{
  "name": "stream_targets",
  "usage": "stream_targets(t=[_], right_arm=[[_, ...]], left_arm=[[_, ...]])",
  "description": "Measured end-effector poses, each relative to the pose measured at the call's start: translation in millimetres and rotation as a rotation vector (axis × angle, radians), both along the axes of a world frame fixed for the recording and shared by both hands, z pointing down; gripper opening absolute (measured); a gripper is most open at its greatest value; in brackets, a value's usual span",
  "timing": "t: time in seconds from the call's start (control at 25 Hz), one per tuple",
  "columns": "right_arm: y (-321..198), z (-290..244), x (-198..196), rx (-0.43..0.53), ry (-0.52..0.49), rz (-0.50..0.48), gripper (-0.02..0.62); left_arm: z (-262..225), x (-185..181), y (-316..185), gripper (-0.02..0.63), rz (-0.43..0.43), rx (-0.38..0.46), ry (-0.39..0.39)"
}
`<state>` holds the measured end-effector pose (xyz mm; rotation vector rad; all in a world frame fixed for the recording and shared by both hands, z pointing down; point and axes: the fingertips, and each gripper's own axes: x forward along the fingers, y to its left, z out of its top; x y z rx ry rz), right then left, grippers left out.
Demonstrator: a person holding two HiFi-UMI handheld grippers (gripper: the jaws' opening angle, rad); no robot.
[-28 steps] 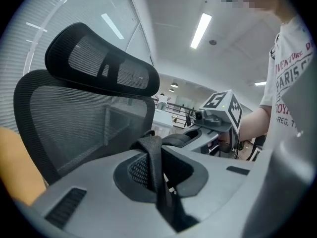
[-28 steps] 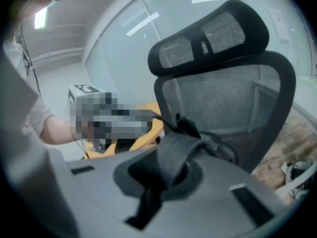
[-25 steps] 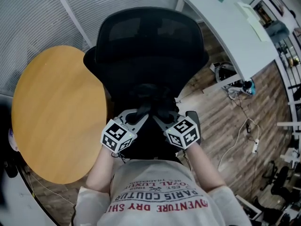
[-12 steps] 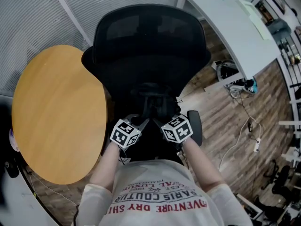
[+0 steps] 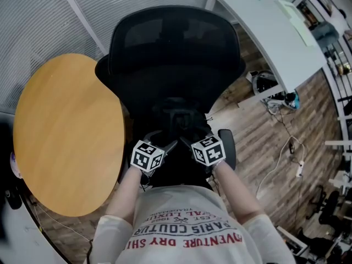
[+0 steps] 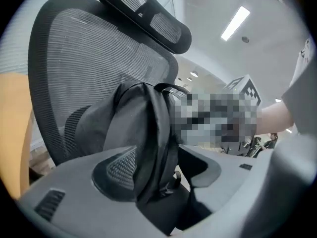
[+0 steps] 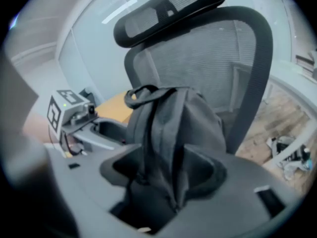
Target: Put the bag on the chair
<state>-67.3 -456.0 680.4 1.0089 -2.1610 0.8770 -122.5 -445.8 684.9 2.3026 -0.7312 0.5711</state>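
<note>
Angled downward side by side, left claw (image 5: 168, 143) and right claw (image 5: 185, 140) have just opened, each astride the bag (image 5: 179, 117).

You wear a pale T-shirt (image 5: 184, 232) with red lettering across the chest; its sleeves look short, though the edge is dim. Your left tongs (image 5: 169, 144) and right tongs (image 5: 186, 142) each have a grey moulded body and a black-and-white marker cube.

Bag (image 7: 183, 128) dk grey, plain. Chair (image 5: 176, 43) blk, mesh back. L hand-held gripper (image 5: 165, 143) + R hand-held gripper (image 5: 187, 141) cubes: b/w squares. Floor (image 5: 264, 142) brown planks.
</note>
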Motion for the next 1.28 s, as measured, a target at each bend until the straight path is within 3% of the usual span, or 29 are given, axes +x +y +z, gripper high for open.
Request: stream_targets(t=[0.28, 0.32, 0.4, 0.44, 0.48, 0.64, 0.92, 1.04, 1.28], right_arm=[[-3, -30, 16, 0.144, 0.042, 0.08, 0.267], [-2, -38, 16, 0.168, 0.043, 0.083, 0.247], [-2, -54, 19, 0.23, 0.053, 0.098, 0.105], [-2, -62, 20, 0.261, 0.054, 0.106, 0.067], [-2, -70, 20, 0.288, 0.046, 0.109, 0.05], [4, -109, 9, 0.398, -0.033, 0.077, 0.029], [14, -186, 0, 0.628, -0.059, 0.02, 0.028], [18, -213, 1, 0.704, -0.078, 0.035, 0.028], [26, -238, 2, 0.759, -0.11, 0.068, 0.028]], left_arm=[[-21, 0, 0, 0.251, 0.001, 0.152, -0.024], [-28, -2, -1, 0.222, -0.002, 0.183, -0.03], [-41, -8, -5, 0.12, -0.039, 0.255, -0.053], [-49, -12, -8, 0.055, -0.066, 0.292, -0.059], [-58, -15, -10, 0.034, -0.09, 0.324, -0.055], [-94, -17, -10, 0.029, -0.127, 0.408, -0.01], [-184, -9, 4, 0.028, -0.104, 0.583, 0.077], [-214, -12, 12, 0.028, -0.072, 0.689, 0.068], [-243, -26, 20, 0.028, -0.116, 0.708, 0.107]])
